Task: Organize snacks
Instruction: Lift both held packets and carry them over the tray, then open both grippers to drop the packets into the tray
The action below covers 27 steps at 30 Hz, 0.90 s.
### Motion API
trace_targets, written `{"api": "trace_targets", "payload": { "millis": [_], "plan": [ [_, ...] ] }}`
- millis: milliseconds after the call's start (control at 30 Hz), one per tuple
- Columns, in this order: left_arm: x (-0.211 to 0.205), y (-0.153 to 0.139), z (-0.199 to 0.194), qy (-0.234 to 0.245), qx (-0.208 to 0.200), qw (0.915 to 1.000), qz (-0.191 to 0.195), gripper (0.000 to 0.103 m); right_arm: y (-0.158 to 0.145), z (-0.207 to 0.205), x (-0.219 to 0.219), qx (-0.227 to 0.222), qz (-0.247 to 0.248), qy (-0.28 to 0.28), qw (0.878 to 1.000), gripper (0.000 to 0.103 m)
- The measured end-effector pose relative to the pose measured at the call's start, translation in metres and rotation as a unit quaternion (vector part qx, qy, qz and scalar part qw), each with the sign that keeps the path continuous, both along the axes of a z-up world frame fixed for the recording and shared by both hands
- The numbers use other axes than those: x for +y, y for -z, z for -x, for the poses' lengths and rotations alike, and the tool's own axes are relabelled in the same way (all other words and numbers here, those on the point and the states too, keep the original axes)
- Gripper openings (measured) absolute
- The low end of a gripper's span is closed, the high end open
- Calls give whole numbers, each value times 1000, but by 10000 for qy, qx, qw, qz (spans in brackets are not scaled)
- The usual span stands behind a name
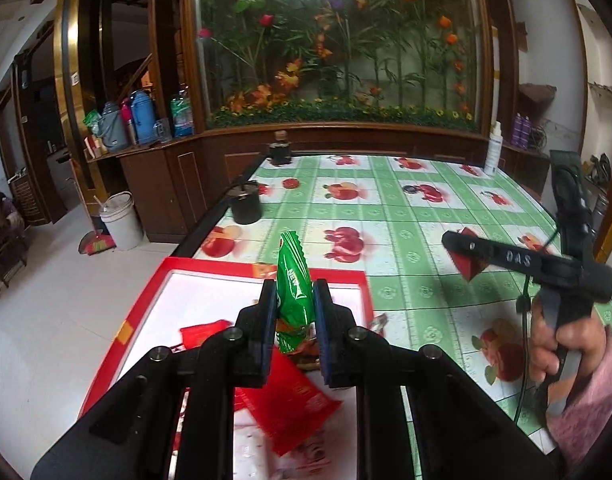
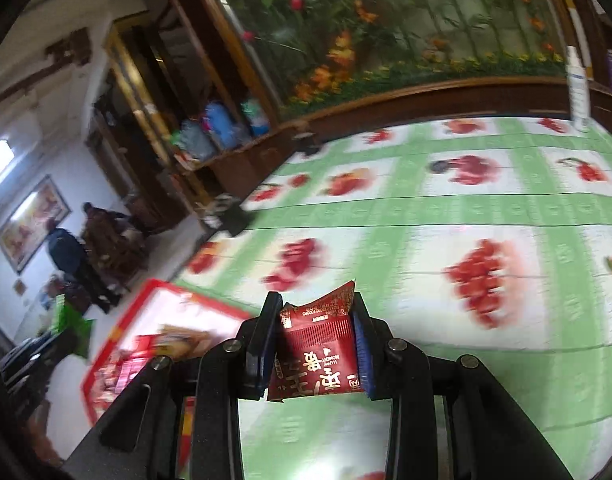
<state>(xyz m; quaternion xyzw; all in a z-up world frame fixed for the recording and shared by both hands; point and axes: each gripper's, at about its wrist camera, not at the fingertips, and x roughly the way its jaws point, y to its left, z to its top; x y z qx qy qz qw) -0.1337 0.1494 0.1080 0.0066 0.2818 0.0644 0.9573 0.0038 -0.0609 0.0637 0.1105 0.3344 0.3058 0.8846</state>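
In the left wrist view, the left gripper (image 1: 294,312) is pinching a green snack packet (image 1: 293,284) between its two blue pads. The packet is standing upright, its long axis running up and away from the camera, crimped top edge pointing toward the far side of the table (image 1: 406,216). It is hanging above the red-rimmed tray (image 1: 146,304), where red packets (image 1: 290,408) are lying loose on the white floor of the tray. Off to the right, a hand (image 1: 554,344) is holding the right gripper (image 1: 462,256), which is carrying a small red packet (image 1: 472,266) above the tablecloth.

In the right wrist view, the right gripper (image 2: 316,332) is squeezing that dark red packet (image 2: 320,348) between its pads. The packet is lying crosswise between the fingers, slightly buckled, one corner poking up and forward past the fingertips. It is sitting over the green checked tablecloth, with the tray (image 2: 118,320) lower left and blurred.
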Motion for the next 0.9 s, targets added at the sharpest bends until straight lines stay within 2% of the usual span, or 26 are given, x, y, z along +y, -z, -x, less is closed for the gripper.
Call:
{"api": "trace_targets", "payload": {
  "millis": [133,467,900],
  "plan": [
    [17,2,8,-116,-11,9999,96,15,-5,18,31,-146,-6,-313,9994,33],
    [59,14,23,-573,65,9980,250,15,-5,48,87,62,-560,-909,9943,33],
    [87,27,35,-906,127,9956,220,15,9,76,148,21,-246,-1361,9904,34]
  ]
}}
